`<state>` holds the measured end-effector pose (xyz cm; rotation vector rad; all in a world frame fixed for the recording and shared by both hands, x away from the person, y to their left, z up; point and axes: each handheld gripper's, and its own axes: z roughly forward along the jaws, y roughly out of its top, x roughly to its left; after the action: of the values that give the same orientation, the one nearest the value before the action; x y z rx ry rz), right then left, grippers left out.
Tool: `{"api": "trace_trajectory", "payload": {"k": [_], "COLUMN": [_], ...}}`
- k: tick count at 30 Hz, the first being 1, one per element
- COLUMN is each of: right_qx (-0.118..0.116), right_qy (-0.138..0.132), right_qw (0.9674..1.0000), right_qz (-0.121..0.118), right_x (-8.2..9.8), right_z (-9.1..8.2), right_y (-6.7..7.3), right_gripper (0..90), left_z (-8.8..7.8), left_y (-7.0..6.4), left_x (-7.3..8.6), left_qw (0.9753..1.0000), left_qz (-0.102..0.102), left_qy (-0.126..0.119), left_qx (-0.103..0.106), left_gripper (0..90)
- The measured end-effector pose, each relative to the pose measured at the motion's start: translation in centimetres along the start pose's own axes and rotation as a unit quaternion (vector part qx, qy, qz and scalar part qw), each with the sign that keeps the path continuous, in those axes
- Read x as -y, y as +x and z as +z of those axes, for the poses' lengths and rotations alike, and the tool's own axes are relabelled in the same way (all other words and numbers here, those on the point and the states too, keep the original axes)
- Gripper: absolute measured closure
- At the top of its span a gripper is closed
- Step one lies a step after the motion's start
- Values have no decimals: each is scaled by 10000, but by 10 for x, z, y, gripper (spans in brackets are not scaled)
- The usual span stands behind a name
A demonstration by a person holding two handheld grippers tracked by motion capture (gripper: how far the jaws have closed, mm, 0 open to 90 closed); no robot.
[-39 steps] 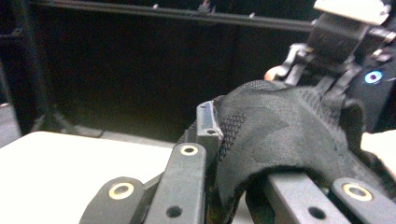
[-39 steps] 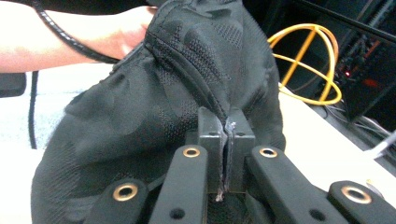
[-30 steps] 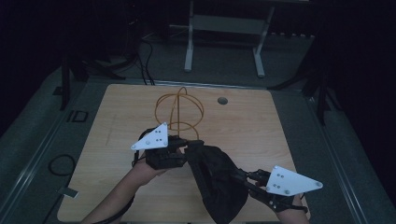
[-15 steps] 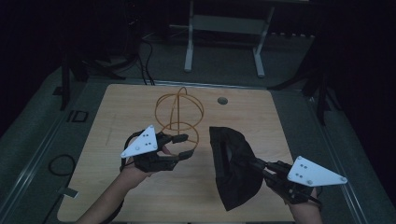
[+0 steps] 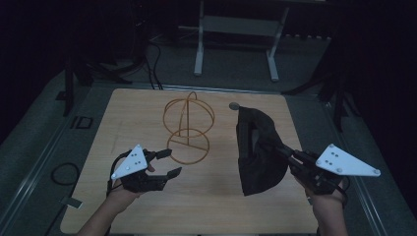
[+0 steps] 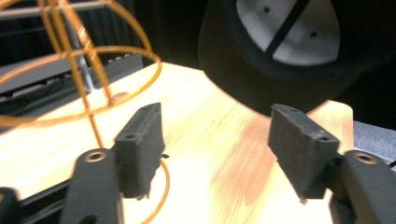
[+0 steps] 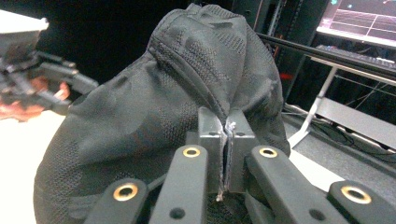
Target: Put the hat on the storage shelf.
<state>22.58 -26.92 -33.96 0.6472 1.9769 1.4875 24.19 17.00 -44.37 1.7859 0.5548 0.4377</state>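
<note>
Cap: a black cap (image 5: 258, 147) is being held up off the wooden table (image 5: 147, 211), to the right of the wire stand and apart from it; its crown is being seen from the right gripper view (image 7: 187, 93), and its pale lining with a black strip from the left gripper view (image 6: 280, 28).

Wire stand: an orange wire stand (image 5: 188, 129), made of hoops on an upright rod, is being used as the landmark, standing upright on the table's middle.

Right gripper: the right gripper (image 5: 282, 149) is being kept to the right of the wire stand, its jaws being pressed together on a fold of the cap's fabric, which is being carried by that pinch.

Left gripper: the left gripper (image 5: 169, 162) is being held just in front and to the left of the wire stand's base ring, jaws having just been opening, now spread apart with nothing being gripped between them.

Hands: each gripper is being held by a person's hand from the near edge.
</note>
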Motion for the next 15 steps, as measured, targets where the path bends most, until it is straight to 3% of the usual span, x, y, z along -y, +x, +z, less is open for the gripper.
{"api": "trace_trajectory", "payload": {"k": [6,15], "right_qx": [99,118], "right_qy": [-27,-31], "right_qw": [9999,9999], "right_qz": [-13,-29], "right_x": [-16,-37], "right_z": [14,43], "right_y": [-10,-21], "right_gripper": [881,881], "left_z": [-15,-25], "left_y": [9,10], "left_x": [25,61], "left_qw": [9990,9945], "left_qz": [-277,-320], "left_qy": [78,68], "left_qx": [-335,-998], "left_gripper": [211,22]}}
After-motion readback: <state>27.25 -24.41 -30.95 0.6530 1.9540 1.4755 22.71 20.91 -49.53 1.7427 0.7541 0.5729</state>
